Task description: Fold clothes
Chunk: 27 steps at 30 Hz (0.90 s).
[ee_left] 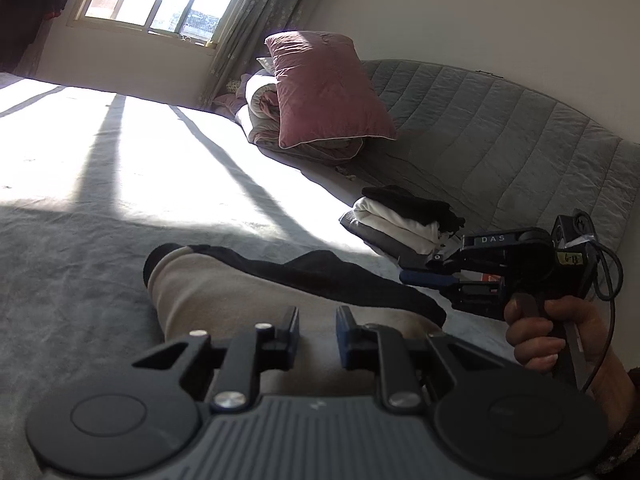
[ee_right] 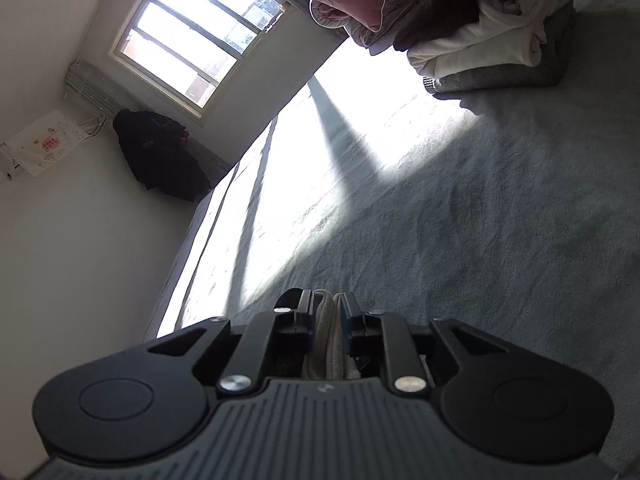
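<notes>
The left tongs (ee_left: 318, 330) pinch the beige-and-black garment (ee_left: 224, 288) on the bed (ee_left: 80, 240); the right tongs (ee_right: 327, 312) clamp its beige fabric.

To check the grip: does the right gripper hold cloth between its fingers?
Yes, beige cloth is pinched between the right gripper fingers.

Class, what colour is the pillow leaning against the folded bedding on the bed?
The pillow is dusty pink with pale piping, best seen in the left wrist view.

Both grippers point slightly downward, left gripper (ee_left: 318, 330) and right gripper (ee_right: 327, 312) narrowly closed (right hand (ee_left: 536, 332) gripping its handle).
</notes>
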Each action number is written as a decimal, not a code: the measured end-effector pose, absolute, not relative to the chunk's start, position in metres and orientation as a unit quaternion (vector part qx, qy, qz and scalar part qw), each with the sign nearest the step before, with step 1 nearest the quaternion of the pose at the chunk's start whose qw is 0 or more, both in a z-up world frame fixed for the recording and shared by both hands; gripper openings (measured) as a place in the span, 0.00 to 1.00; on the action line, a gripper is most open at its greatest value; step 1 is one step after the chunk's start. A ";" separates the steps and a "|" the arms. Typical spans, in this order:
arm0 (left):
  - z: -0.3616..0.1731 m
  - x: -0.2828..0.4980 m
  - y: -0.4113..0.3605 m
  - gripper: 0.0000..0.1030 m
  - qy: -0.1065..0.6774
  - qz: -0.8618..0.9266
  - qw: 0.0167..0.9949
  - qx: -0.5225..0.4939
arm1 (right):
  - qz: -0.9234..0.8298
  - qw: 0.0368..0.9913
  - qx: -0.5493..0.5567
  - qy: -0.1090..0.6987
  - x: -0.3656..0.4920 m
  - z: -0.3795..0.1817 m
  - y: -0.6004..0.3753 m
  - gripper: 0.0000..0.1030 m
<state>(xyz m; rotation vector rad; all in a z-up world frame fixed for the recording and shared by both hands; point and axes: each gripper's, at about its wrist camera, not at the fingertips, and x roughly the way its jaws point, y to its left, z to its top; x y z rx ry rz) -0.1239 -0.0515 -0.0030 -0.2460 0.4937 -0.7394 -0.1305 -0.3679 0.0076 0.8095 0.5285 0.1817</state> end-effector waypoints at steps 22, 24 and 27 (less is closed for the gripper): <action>-0.041 -0.057 -0.061 0.05 0.274 -0.264 0.917 -0.122 | 0.074 0.945 0.124 0.293 -0.064 -0.032 -0.279 0.06; -0.039 -0.056 -0.057 0.04 0.278 -0.265 0.913 -0.134 | 0.075 0.947 0.116 0.289 -0.068 -0.030 -0.276 0.06; -0.029 -0.065 -0.055 0.11 0.266 -0.260 0.918 -0.134 | 0.074 0.951 0.107 0.280 -0.074 -0.026 -0.270 0.11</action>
